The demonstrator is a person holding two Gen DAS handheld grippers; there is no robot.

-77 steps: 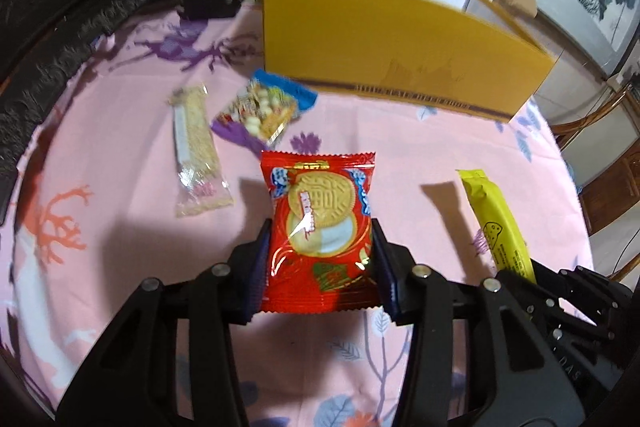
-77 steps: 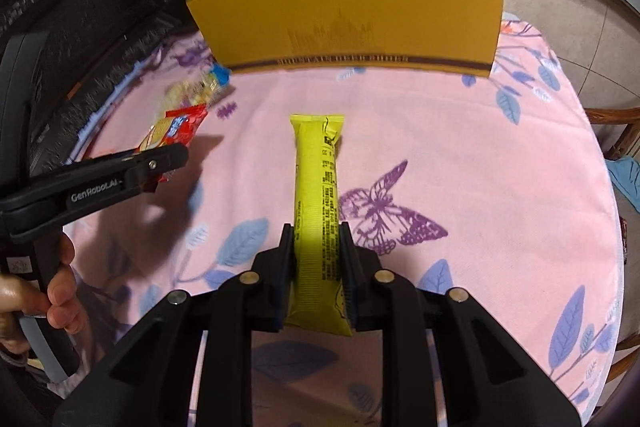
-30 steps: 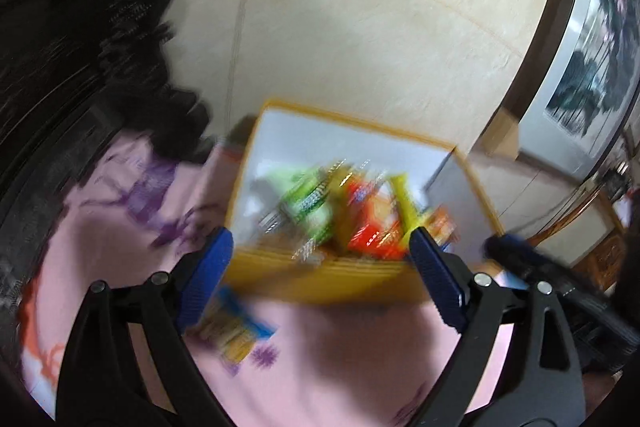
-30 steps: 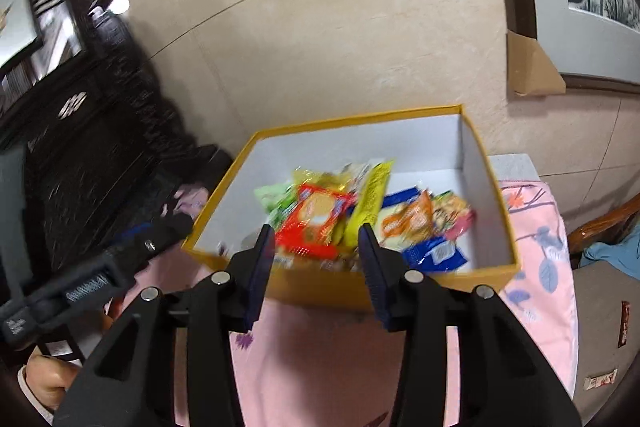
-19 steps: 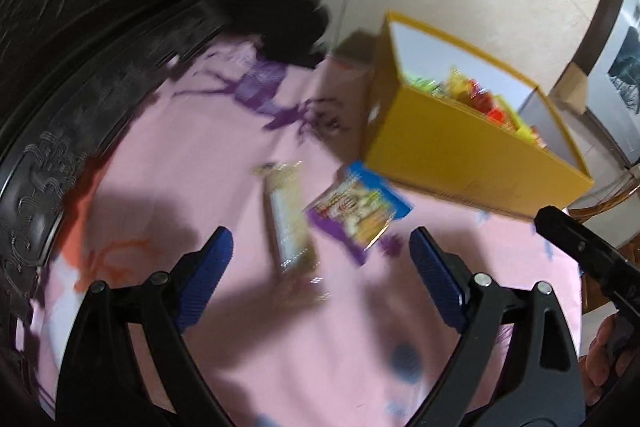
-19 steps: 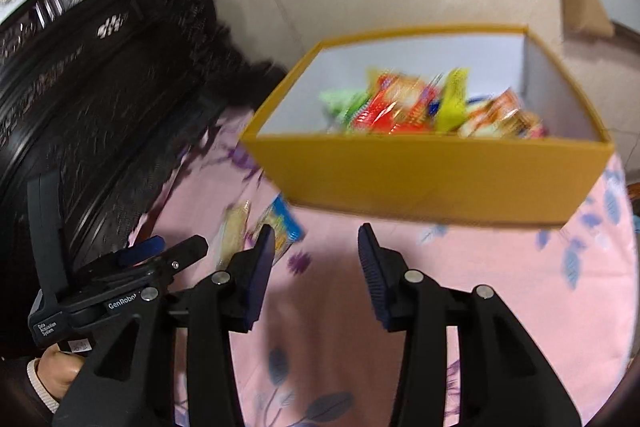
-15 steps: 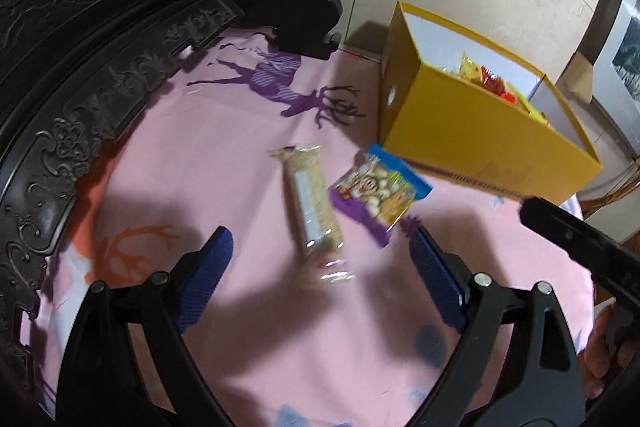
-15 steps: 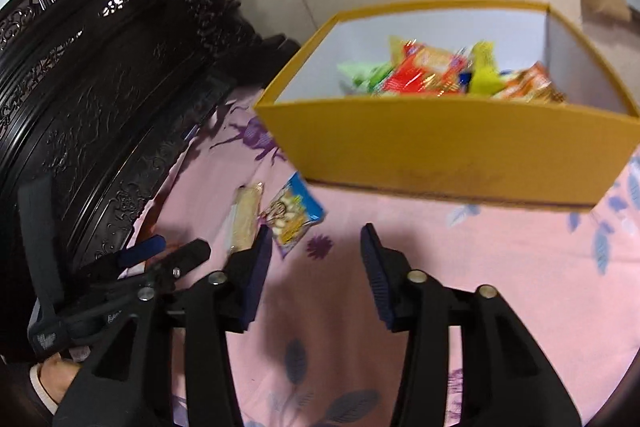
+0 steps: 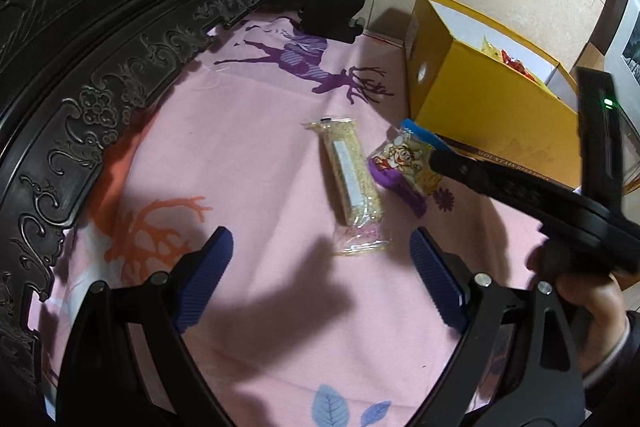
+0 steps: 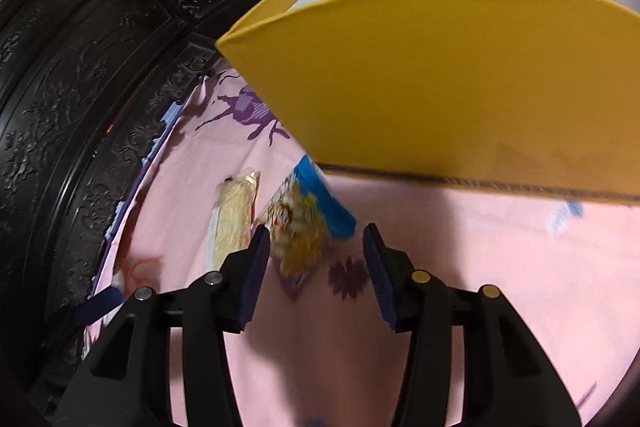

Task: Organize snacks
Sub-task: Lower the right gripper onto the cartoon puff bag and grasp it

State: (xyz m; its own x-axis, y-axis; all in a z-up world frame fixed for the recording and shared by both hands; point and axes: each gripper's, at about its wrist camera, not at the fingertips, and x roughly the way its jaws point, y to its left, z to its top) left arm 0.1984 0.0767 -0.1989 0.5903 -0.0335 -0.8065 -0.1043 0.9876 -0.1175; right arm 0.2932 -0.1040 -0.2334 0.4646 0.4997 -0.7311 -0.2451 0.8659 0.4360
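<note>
Both grippers are over the pink tablecloth [image 9: 248, 155] now, and neither one carries anything. The left gripper [image 9: 320, 267] sits at the bottom of its own view with its blue-padded jaws spread wide and released, bare cloth between them. Just above that gap, in the middle of the frame, lies the long sesame bar [image 9: 350, 179] in its clear wrapper, flat on the cloth, its near end just beyond the line of the fingertips and untouched by them.

Right of the bar, just beside it, lies the small cartoon snack bag [image 9: 404, 163] with the blue top edge. A black finger of the right gripper [image 10: 314, 255] reaches in from the right of the left view and covers the bag's right edge, with the person's hand [image 9: 588, 299] on its handle at lower right.

From the right wrist view, that gripper's jaws stand apart and have just been opening; the snack bag shows between the tips, slightly blurred, and the pads do not press on it. The sesame bar lies to the left of the left fingertip.

The yellow box [image 10: 440, 67] fills the upper right, red and yellow packets peeking over its rim. Dark carved furniture [image 9: 100, 27] curves round the upper left.
</note>
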